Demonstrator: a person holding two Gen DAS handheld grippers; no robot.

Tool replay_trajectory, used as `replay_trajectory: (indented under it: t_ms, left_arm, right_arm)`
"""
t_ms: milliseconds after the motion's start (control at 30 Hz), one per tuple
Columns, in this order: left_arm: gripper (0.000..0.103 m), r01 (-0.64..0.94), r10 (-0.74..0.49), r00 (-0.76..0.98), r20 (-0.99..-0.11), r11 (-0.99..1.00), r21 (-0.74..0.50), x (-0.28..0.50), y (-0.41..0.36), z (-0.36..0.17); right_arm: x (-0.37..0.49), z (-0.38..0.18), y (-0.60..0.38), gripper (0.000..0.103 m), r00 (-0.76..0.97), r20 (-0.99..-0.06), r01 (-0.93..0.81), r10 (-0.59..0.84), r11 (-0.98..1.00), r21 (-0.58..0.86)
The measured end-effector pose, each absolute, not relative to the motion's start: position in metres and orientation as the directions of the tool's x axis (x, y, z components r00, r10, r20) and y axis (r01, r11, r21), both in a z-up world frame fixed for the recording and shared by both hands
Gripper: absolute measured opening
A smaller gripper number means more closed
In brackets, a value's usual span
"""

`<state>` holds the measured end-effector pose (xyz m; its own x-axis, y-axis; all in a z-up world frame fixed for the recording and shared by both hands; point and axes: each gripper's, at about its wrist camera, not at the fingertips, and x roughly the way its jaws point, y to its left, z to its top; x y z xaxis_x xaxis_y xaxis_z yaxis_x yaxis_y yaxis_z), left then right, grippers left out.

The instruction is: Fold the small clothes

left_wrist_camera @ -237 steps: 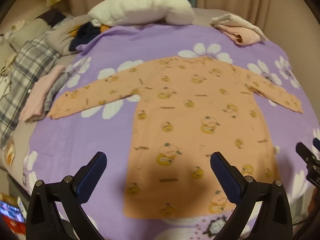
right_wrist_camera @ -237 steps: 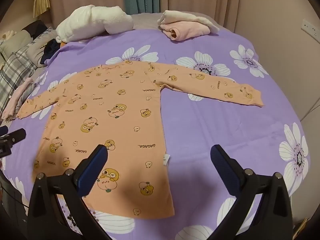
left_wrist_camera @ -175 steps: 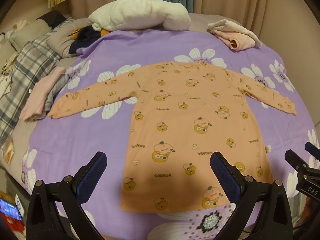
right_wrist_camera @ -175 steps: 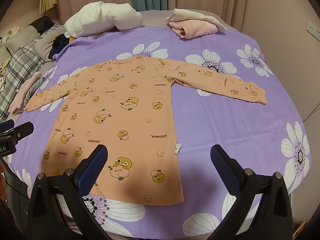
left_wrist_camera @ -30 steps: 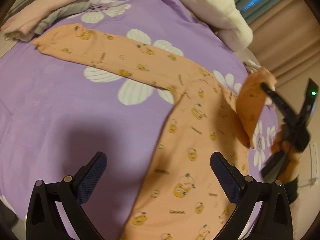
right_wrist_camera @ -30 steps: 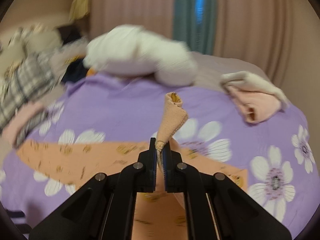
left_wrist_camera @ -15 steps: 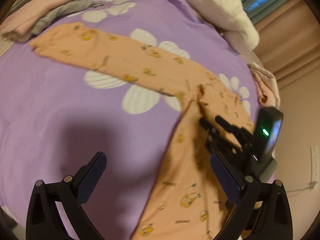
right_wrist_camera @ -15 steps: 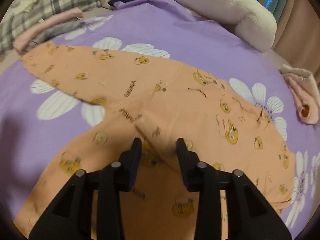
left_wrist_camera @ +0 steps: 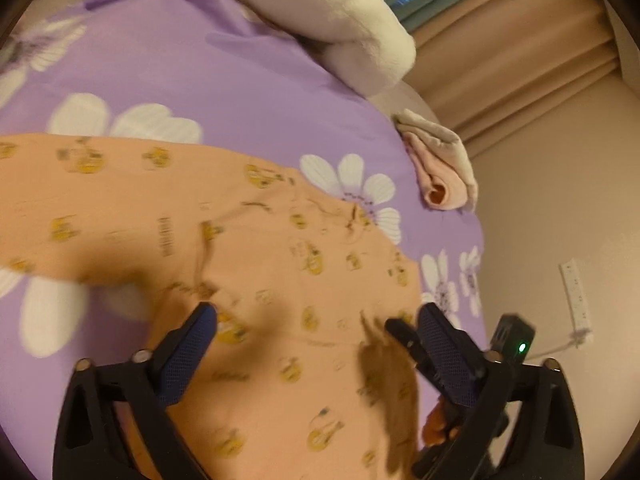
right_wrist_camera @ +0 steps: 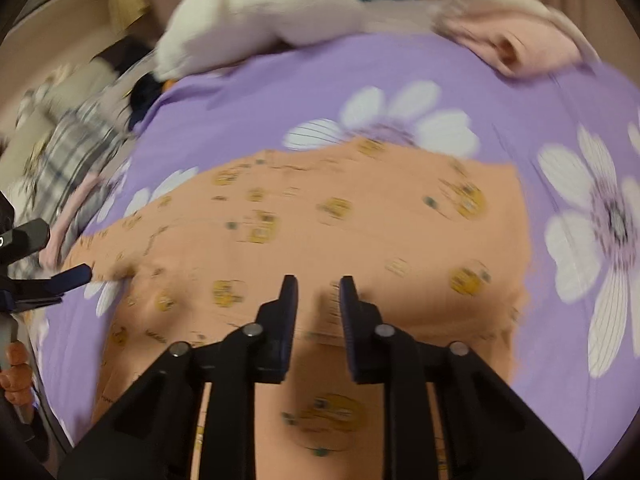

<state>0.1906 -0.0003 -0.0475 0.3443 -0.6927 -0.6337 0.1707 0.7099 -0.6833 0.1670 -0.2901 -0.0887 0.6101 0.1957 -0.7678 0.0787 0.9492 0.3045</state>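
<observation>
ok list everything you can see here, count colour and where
orange shirt: one, orange with yellow cartoon print, spread flat mid-bed, right sleeve folded in over the body
bedspread: one, purple with white flowers, under the shirt
white blanket: one, bundled at the far edge of the bed
pink garment: one, folded, far right of the bed
plaid cloth: one, grey check, far left, blurred
curtains: beige, with a teal strip, behind the bed
left gripper: black with blue pads, open over the shirt
right gripper: black, jaws narrowly apart, just been closing, over the shirt
</observation>
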Motion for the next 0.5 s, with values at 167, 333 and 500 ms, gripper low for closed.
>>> replay_trajectory:
  t_ms: [167,333,500]
  left_arm:
    - [0.072,0.126,-0.682,0.314,-0.66,0.719,-0.684,0.209,-0.014,-0.078]
    - [0.062,0.049,-0.618,0.301,-0.726,0.77,-0.636,0.21,-0.009,-0.109]
    - [0.063,0.059,-0.666,0.293,-0.686,0.729,-0.682,0.207,0.003,-0.1]
  right_arm:
    - [0.156,-0.105,-0.313,0.018,0.611,-0.765,0.139,0.204,0.923,0.358]
    - [0.149,-0.118,-0.332,0.013,0.59,-0.785,0.191,0.189,0.912,0.363]
    - [0.145,-0.121,-0.338,0.013,0.58,-0.791,0.204,0.195,0.905,0.373]
